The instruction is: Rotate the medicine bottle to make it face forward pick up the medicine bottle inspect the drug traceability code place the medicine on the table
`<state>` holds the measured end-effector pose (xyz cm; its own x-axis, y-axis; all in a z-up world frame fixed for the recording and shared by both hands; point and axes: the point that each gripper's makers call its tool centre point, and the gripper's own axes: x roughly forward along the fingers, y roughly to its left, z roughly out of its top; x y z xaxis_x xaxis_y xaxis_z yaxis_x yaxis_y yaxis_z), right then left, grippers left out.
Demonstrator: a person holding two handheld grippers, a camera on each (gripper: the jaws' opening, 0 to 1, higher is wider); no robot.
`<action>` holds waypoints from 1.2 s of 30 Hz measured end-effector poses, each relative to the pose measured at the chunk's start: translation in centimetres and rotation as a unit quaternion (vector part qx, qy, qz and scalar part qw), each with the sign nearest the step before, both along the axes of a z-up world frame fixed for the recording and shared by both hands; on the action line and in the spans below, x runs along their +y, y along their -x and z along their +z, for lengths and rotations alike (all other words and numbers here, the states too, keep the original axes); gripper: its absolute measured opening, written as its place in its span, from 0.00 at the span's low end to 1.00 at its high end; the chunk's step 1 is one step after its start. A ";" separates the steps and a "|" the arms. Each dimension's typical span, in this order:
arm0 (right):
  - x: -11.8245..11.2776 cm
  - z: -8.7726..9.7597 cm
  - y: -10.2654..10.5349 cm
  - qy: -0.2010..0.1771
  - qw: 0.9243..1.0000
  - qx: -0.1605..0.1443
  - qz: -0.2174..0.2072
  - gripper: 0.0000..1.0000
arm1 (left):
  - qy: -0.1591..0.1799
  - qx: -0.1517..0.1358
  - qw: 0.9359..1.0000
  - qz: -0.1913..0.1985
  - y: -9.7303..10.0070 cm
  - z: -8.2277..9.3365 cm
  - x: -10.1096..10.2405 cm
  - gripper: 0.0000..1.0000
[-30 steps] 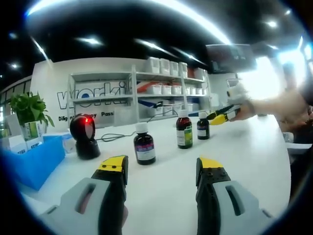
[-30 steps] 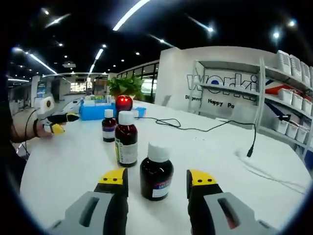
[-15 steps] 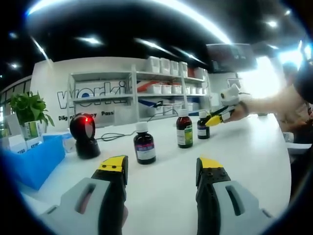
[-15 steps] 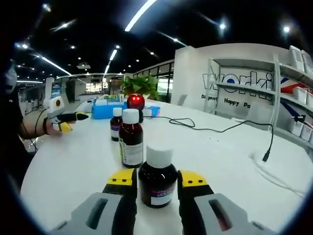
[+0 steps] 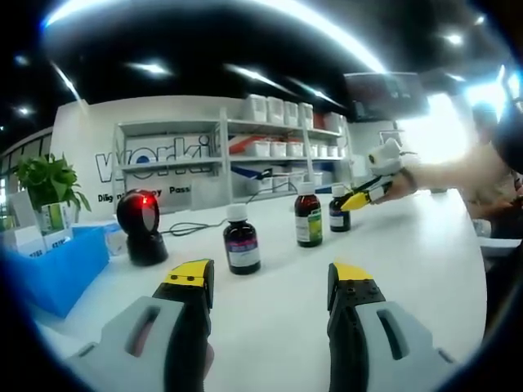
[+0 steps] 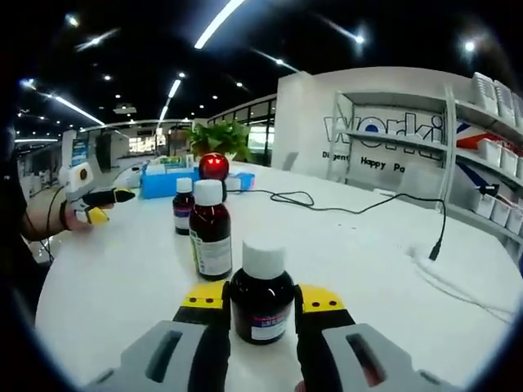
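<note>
Three medicine bottles (image 6: 261, 296) on table (image 6: 368, 269); right hand-held gripper (image 6: 261, 299) clamps nearest.

1. The medicine bottle (image 6: 261, 300) at 6 o'clock in the right gripper view is dark glossy glass with a matt white plastic cap and paper label.
2. The counter (image 6: 368, 261) is smooth, white, faintly glossy.
3. The right gripper (image 6: 263, 304) is matt grey plastic with yellow pads.

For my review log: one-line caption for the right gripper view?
Right claw closed on the nearest white-capped medicine bottle, two more bottles lined up behind.
</note>
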<state>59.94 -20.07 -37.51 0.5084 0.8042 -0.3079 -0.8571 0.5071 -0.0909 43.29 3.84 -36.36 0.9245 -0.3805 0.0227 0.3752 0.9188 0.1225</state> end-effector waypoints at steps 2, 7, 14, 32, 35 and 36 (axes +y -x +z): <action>-0.1 0.0 0.3 0.001 1.000 -0.002 -0.022 0.26 | 0.000 0.000 1.000 0.000 0.0 0.0 0.0 0.48; -0.3 0.1 0.4 -0.003 0.997 -0.005 -0.074 0.26 | 0.000 -0.001 1.000 0.000 0.0 0.0 0.0 0.48; -0.7 0.0 0.5 -0.010 0.989 -0.002 -0.146 0.26 | -0.001 -0.001 1.000 -0.001 0.0 0.0 0.0 0.48; -0.9 -0.1 0.2 -0.019 0.953 -0.027 -0.300 0.26 | -0.001 -0.002 1.000 0.000 0.0 0.0 0.1 0.48; -0.9 -0.1 0.3 -0.018 0.945 -0.031 -0.326 0.26 | -0.001 -0.002 1.000 -0.001 0.0 0.0 0.1 0.48; -1.0 -0.2 0.1 -0.017 0.943 -0.031 -0.331 0.26 | -0.001 -0.003 1.000 -0.001 0.1 0.1 0.1 0.48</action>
